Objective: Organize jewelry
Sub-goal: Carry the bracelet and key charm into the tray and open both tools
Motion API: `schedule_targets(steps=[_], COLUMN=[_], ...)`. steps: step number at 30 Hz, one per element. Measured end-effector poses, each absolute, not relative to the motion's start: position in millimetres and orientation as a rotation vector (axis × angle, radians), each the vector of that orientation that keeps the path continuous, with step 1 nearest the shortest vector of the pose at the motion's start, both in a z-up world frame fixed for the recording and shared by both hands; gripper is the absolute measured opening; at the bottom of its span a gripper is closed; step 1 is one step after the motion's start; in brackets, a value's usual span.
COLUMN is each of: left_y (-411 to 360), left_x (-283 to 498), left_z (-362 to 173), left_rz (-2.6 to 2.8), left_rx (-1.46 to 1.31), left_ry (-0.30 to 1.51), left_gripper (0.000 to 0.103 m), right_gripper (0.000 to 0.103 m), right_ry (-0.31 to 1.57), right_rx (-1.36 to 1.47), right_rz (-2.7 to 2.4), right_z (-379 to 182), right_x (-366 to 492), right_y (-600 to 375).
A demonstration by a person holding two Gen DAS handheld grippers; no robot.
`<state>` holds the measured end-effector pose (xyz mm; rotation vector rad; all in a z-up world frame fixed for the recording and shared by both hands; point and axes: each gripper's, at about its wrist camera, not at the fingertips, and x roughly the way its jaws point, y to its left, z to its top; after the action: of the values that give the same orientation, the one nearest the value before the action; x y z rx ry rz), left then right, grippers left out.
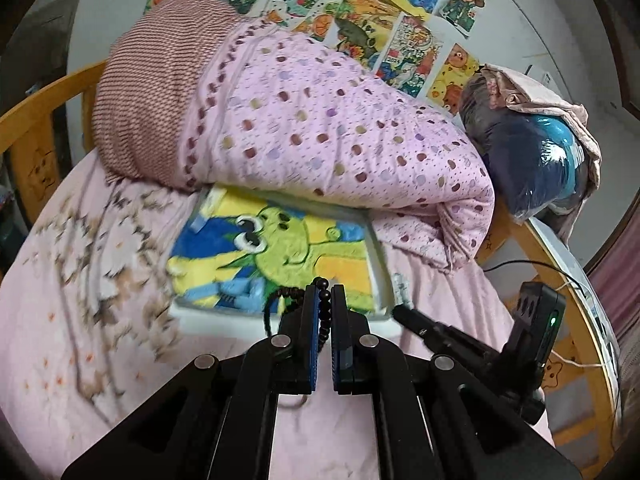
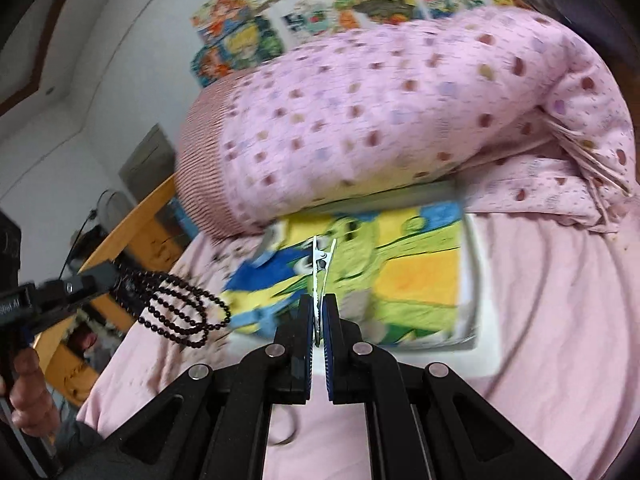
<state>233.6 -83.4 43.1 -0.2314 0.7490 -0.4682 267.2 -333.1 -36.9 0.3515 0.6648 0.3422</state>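
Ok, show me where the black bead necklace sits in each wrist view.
Left wrist: the black bead necklace is at bottom centre, pinched by the left gripper, with a loop spilling left.
Right wrist: the necklace hangs in loops at left, from the left gripper.
Shared landmark: the frog picture board on the bed.

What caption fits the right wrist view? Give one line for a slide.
Right gripper shut on a metal hair clip above a frog-print towel; left gripper holds black beads.
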Motion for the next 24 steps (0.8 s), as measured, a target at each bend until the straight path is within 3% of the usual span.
schedule_targets(steps=[12,24], left_y=[-146,-157], left_x=[331,373], left_z=[-16,-94], left_rz=[-0.478,-0.357], left_rx=[-0.246,-0.171], left_ry=[0.817,0.947], left_gripper=[0.003,0.003], right_gripper=[0.005,0.007], right_ry=[0.884,0.987], right_rx=[0.358,0.361], right_rz=[0.299,0.227], right_z=[-99,-125], right_x=[334,346], right_y=[-354,-361])
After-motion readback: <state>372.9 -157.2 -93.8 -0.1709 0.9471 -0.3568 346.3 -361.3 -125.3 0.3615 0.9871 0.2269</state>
